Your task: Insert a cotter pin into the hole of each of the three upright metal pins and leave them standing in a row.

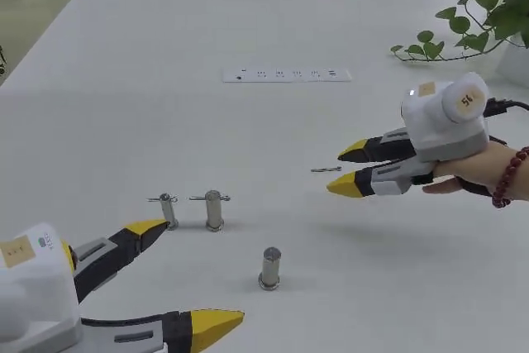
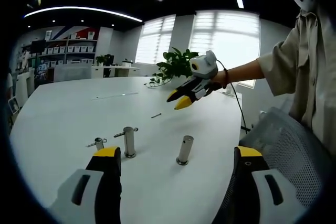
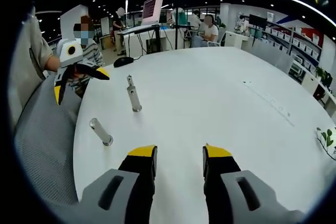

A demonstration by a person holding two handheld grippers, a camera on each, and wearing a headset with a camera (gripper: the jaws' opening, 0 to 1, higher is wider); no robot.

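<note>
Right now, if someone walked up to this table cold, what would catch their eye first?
Three metal pins stand on the white table: the left pin and the middle pin each carry a cotter pin through the top, while the front pin is bare. A loose cotter pin lies on the table near the tips of the open right gripper. The open left gripper sits at the lower left beside the pins.

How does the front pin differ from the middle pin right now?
The middle pin has a cotter pin through its top; the front pin has none. The middle pin stands beside the left pin; the front pin stands apart, nearer the camera. Both are upright and metal.
</note>
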